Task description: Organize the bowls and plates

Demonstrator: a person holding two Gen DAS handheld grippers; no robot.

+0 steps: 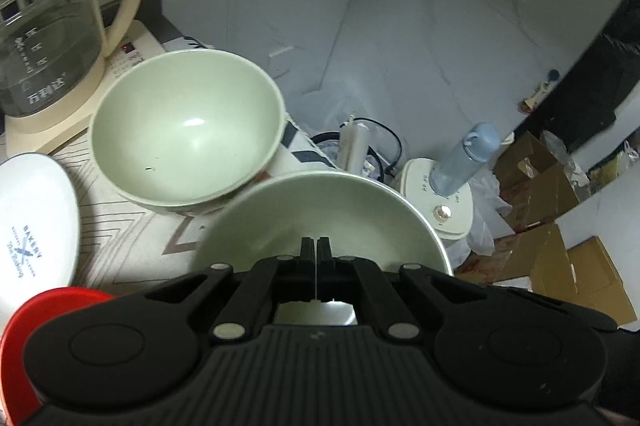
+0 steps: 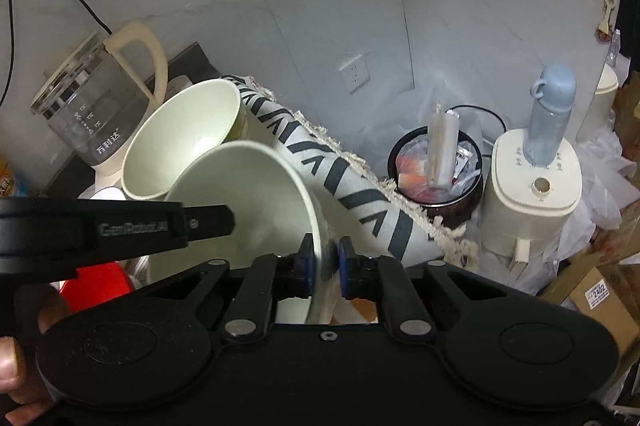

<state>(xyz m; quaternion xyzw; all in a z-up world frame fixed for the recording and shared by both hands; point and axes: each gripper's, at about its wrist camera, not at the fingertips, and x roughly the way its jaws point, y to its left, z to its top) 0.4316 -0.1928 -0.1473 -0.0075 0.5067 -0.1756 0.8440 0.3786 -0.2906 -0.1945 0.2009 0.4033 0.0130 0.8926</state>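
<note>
Left wrist view: the left gripper [image 1: 316, 246] has its fingers pressed together with only a thin slit between them, and the near rim of a pale green bowl [image 1: 340, 202] runs into that slit, so it appears clamped on the rim. A second green bowl [image 1: 184, 134] sits just beyond on the patterned tablecloth [image 1: 132, 246], near a glass kettle [image 1: 48, 58]. A white plate [image 1: 36, 222] lies at the left edge, with a red dish [image 1: 24, 326] below it. Right wrist view: the right gripper [image 2: 325, 258] pinches the rim of the nearer bowl [image 2: 256, 202] between its blue pads [image 2: 306, 262], the bowl tilted on edge. The left tool's black finger reaches over the same bowl. The other bowl [image 2: 188, 134] stands behind, beside the kettle [image 2: 96, 110].
</note>
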